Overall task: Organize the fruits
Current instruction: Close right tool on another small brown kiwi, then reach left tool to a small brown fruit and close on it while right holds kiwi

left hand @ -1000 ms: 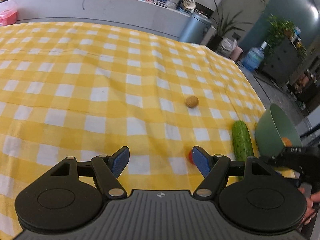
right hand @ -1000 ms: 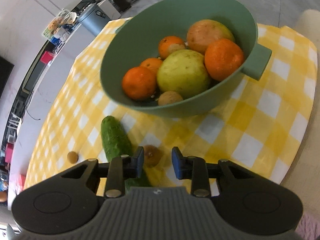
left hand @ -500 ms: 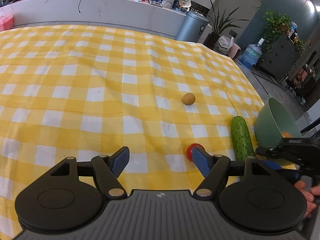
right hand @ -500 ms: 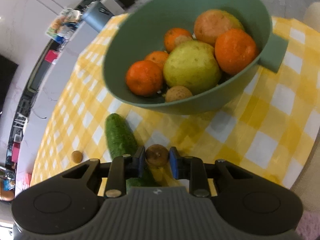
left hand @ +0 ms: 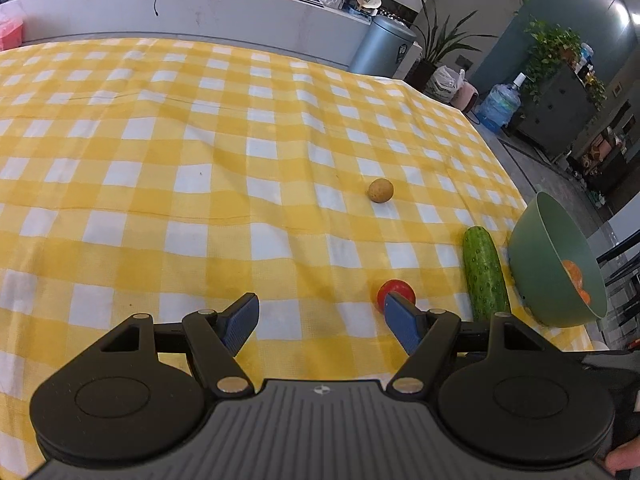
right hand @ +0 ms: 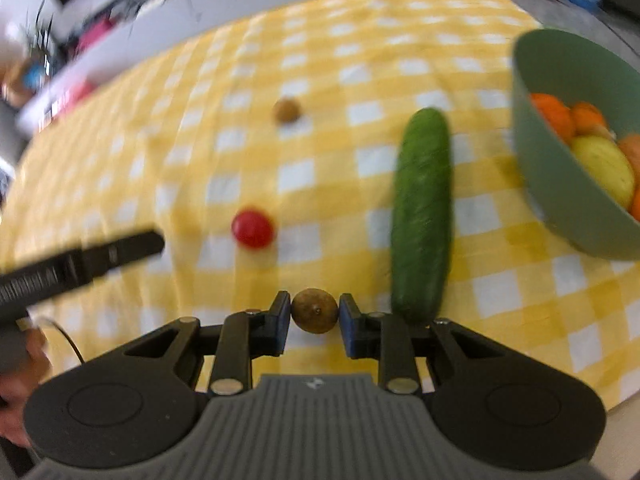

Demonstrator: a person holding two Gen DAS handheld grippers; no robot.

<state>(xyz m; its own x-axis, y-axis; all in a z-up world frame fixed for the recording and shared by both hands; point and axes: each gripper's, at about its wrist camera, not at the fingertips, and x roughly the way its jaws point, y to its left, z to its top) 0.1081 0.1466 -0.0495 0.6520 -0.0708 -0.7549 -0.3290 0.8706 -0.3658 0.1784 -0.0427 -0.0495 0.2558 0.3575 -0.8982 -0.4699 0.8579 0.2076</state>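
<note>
My right gripper [right hand: 315,316] is shut on a small brown round fruit [right hand: 315,316] and holds it above the cloth, left of the cucumber [right hand: 420,212]. The green bowl [right hand: 560,200] with oranges and a yellow-green fruit stands at the right. A red tomato [right hand: 253,229] and a second brown fruit [right hand: 286,109] lie on the cloth. My left gripper [left hand: 320,316] is open and empty; the tomato [left hand: 394,290] sits just beyond its right finger. The brown fruit [left hand: 380,190], the cucumber [left hand: 485,274] and the bowl [left hand: 536,264] also show there.
The yellow checked cloth [left hand: 160,152] covers the table. Its right edge runs close behind the bowl. A grey counter [left hand: 180,4] stands beyond the far edge. The left gripper's body [right hand: 80,264] shows at the left of the right wrist view.
My right gripper has closed on the small brown fruit, lifted it and swung left, away from the bowl. The left gripper has drawn back a little, showing more of the tomato.
</note>
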